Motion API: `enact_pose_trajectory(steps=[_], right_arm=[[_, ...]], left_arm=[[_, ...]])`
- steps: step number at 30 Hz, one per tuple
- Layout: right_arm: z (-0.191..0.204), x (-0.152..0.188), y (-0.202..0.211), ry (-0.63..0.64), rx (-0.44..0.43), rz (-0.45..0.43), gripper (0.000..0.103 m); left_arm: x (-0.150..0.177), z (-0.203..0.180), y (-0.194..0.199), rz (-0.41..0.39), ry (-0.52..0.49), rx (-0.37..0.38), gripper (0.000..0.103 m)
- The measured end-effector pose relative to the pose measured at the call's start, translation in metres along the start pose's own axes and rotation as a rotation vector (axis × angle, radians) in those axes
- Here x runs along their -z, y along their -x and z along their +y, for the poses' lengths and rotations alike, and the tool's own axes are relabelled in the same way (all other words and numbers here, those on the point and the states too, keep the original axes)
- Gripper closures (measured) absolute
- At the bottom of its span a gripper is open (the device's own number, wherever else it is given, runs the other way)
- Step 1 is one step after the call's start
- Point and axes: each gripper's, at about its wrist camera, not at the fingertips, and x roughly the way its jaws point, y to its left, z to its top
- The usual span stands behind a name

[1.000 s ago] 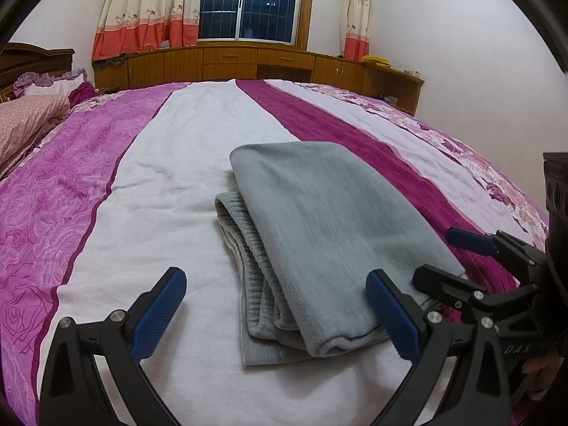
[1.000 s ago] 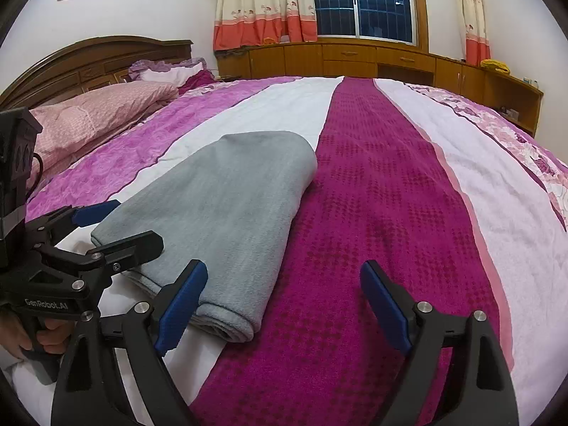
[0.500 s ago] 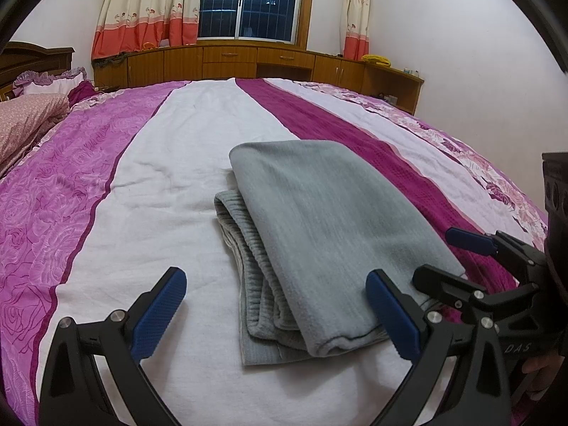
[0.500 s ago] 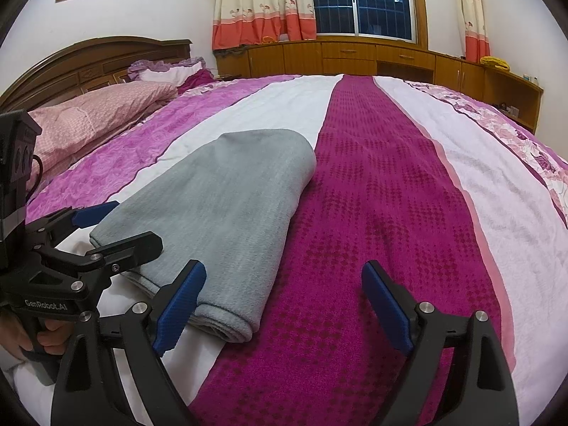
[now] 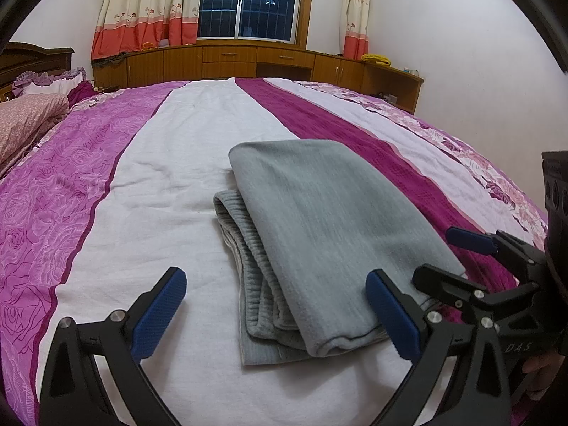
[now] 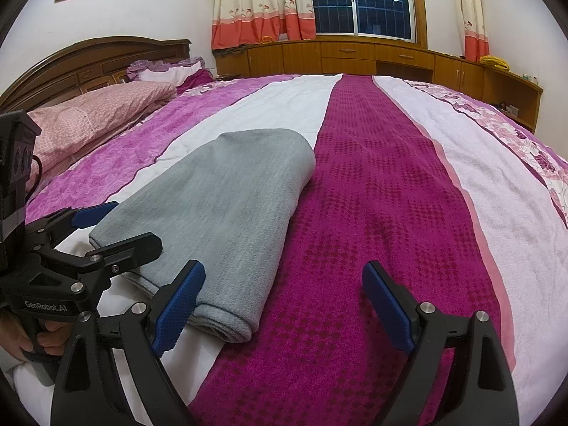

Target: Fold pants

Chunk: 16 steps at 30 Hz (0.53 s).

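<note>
The room is evenly lit from overhead; ceiling lamps show as bright spots mirrored in the dark window [image 5: 246, 1]. Shadows on the bed [image 5: 177, 184] are soft and faint. Both views are sharp at centre, bow strongly toward the edges, and go black in the corners.

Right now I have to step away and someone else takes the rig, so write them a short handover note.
Left tool: open, holding nothing, low over the near end of the pants.
Right tool: open, holding nothing, just right of the pants.
Grey pants: folded into a compact stack on the striped bedspread, across the white and magenta stripes.
Done: the folds appear complete.
Left: perhaps square the ribbed layers sticking out at the left edge, then back off.
</note>
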Motion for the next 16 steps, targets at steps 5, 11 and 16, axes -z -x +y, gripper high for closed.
enact_pose_trajectory(steps=[5, 11, 16], right_arm=[[-0.0005, 0.0004, -0.0004, -0.001, 0.0, 0.001, 0.017], [-0.0008, 0.0006, -0.0007, -0.002, 0.001, 0.002, 0.016], [-0.0009, 0.0005, -0.0008, -0.002, 0.001, 0.001, 0.016]], left_arm=[[-0.0001, 0.0, 0.0001, 0.0, 0.0, 0.001, 0.0], [0.0024, -0.0009, -0.0006, 0.002, -0.003, 0.0, 0.0], [0.0048, -0.0033, -0.002, 0.008, -0.007, -0.002, 0.0]])
